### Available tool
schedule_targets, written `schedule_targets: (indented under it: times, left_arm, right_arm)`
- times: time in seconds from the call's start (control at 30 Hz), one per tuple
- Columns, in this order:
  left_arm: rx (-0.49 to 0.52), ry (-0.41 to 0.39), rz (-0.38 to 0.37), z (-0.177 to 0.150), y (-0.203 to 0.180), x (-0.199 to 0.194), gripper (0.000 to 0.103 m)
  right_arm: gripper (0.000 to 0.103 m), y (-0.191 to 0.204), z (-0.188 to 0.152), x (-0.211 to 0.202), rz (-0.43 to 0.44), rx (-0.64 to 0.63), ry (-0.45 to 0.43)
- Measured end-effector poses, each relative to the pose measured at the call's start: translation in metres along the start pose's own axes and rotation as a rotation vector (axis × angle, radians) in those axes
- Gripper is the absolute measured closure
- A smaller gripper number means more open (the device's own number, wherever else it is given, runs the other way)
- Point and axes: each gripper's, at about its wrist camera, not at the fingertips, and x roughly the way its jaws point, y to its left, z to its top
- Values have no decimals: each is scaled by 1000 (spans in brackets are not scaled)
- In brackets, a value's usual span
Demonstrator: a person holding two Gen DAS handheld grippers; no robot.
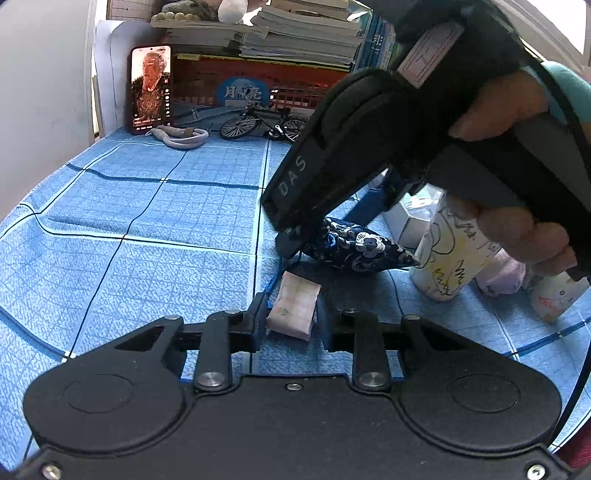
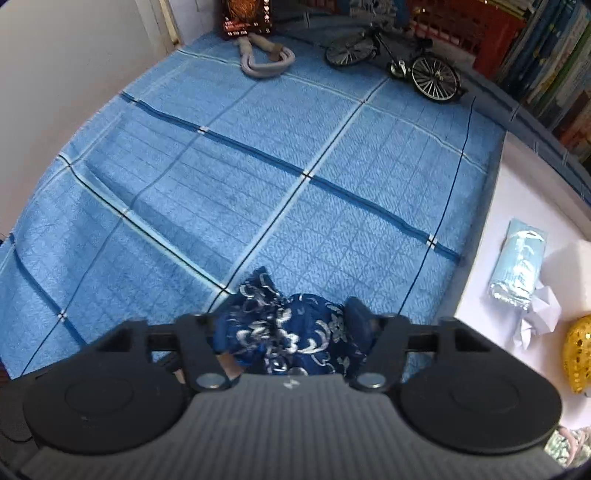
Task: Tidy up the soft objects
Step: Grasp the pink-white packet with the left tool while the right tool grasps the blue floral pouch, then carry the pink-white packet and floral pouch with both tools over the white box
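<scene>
My left gripper [image 1: 291, 317] is shut on a small pink checked tissue pack [image 1: 293, 308], held just above the blue checked cloth [image 1: 147, 221]. My right gripper [image 2: 284, 325] is shut on a dark blue floral drawstring pouch [image 2: 291, 336]. In the left wrist view the right gripper [image 1: 291, 236] comes in from the upper right and the pouch [image 1: 362, 247] hangs from it, just beyond the tissue pack.
A white printed roll [image 1: 450, 258], pink soft items [image 1: 502, 273] and a white box [image 1: 406, 221] sit at right. A phone [image 1: 151, 88], a grey cord [image 1: 181, 136], a model bicycle [image 1: 266, 123] and stacked books [image 1: 295, 33] line the back. A white tray [image 2: 517, 206] holds a blue tissue pack [image 2: 517, 266].
</scene>
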Motion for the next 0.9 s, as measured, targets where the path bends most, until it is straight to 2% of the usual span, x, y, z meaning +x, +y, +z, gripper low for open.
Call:
schedule_targets:
  times: [0.1, 0.2, 0.6, 0.73, 0.9]
  left_arm:
    - [0, -6, 1, 2, -1, -3, 76]
    - [-14, -12, -3, 6, 0, -7, 76]
    - [-12, -54, -6, 26, -9, -25, 76]
    - [3, -76, -4, 36, -16, -30, 76]
    - [13, -99, -48, 61, -26, -35, 76]
  right_arm:
    - [66, 4, -2, -12, -8, -20, -33]
    - [69, 4, -5, -20, 11, -28, -42]
    - [71, -22, -12, -80, 133, 34, -175]
    - [71, -38, -12, -100, 143, 73, -229]
    - [71, -64, -12, -128, 153, 133, -302]
